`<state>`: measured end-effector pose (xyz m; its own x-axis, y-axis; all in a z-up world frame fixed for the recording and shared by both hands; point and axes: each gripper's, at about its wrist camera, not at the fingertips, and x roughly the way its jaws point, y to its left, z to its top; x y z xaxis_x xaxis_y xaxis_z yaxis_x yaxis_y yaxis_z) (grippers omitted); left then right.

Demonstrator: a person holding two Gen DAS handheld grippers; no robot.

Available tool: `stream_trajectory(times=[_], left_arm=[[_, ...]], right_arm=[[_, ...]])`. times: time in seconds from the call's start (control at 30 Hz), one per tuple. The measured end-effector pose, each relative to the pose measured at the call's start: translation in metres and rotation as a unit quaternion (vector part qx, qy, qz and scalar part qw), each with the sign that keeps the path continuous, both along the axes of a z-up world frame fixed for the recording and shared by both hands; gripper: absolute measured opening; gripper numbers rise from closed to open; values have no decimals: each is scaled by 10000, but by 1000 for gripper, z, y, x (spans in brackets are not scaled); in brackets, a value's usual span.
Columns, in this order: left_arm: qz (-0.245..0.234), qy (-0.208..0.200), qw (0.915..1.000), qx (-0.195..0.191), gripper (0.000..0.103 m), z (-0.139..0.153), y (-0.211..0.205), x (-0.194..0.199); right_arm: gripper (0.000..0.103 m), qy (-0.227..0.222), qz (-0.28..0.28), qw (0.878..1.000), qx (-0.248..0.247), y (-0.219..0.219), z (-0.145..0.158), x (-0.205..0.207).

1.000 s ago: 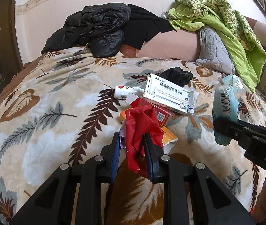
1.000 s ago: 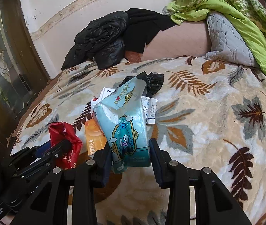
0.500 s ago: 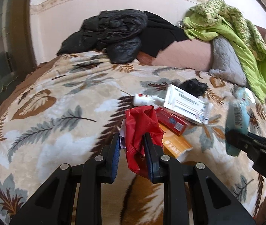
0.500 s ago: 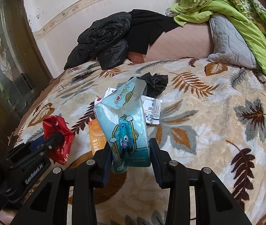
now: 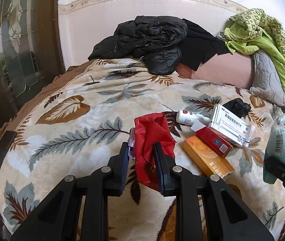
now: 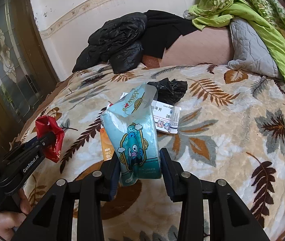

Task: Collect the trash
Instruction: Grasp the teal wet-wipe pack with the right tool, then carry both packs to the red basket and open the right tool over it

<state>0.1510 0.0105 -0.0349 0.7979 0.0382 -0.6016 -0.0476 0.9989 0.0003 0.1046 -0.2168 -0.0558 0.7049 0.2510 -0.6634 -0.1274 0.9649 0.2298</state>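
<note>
Pinching a crumpled red plastic wrapper (image 5: 152, 138) between its narrowed jaws, the left hand-held gripper (image 5: 141, 167) holds it just above the leaf-patterned bed blanket (image 5: 78, 124), at about six o'clock in the left wrist view. That wrapper looks feather-light, limp and slick; the pads bite its bunched middle, which seems the safest place, since a loose corner would likely slip or tear.

Toward three o'clock from it the rest of the litter lies bunched on the blanket: an orange-gold carton (image 5: 207, 158) nearest, a red carton (image 5: 214, 138) with an open flap touching it, a white medicine box (image 5: 229, 125) leaning over the red one, a small white bottle (image 5: 190, 118) beside that, and a crumpled black bag (image 5: 237, 104) behind. The cartons look light, stiff and probably empty, so they may crush; gripping across the narrow faces should serve. The round bottle could roll, so its body is the better hold. The black bag is soft and wants a pinch at a gathered fold.

At the far right, the right hand-held gripper (image 6: 140, 169) is closed on the lower end of a pale blue tissue pack (image 6: 132, 132), upright and clear of the blanket. It looks soft and squashy under slippery film, so a firm squeeze low down suits it.
</note>
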Motion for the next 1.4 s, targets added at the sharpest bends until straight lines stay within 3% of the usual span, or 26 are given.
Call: stream_trajectory(times=[1.03, 1.23, 1.4], left_arm=[[-280, -50, 9996, 38, 23, 4, -21, -7], [-876, -68, 9959, -209, 23, 8, -42, -16], [-1868, -130, 9816, -379, 23, 13, -84, -40]], right_arm=[[40, -41, -92, 9999, 31, -7, 6, -5], [40, -120, -410, 9985, 333, -31, 18, -23], [40, -69, -714, 9944, 780, -71, 27, -68]])
